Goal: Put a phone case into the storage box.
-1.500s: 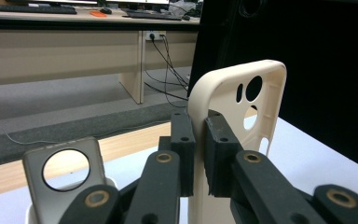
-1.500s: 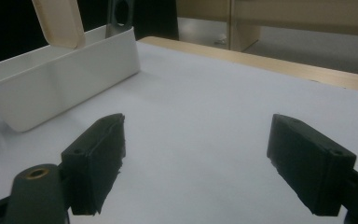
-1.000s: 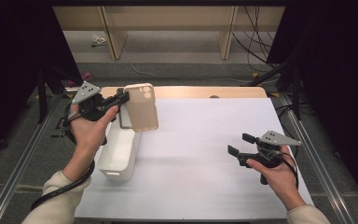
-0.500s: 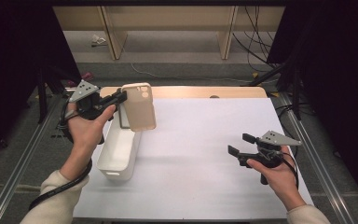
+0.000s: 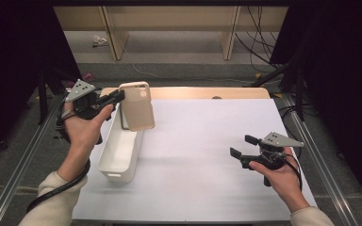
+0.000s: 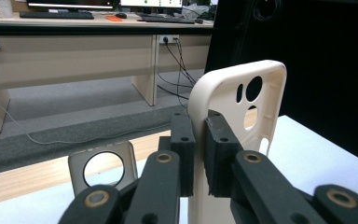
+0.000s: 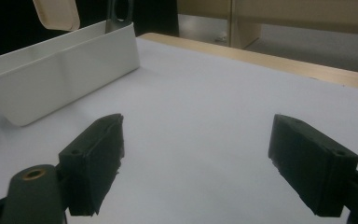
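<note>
Nearest in the high view, the right claw (image 5: 241, 146) rests in the person's right hand (image 5: 280, 176) low over the white desk (image 5: 207, 155) at its right side, jaws spread wide with nothing between them; in the right gripper view its two black pads stand well apart above bare desk surface. To the left, a white bin (image 5: 119, 153) lies lengthwise on the desk near its left edge, and the right gripper view shows its long wall (image 7: 60, 77) farther off. Above the bin's far end, the left hand (image 5: 82, 129) holds the left claw (image 5: 118, 96) raised, its jaws pinching one long edge of a beige phone case (image 5: 137, 106). The case hangs roughly upright in the air, clear of the desk, camera cut-outs at the top. In the left gripper view the pads press on the case's rim (image 6: 235, 121) from both sides. Just behind the case, a grey case (image 6: 102, 168) with a round hole stands upright in the bin's far end. Beyond the desk are grey floor, wooden desk legs and cables.
</note>
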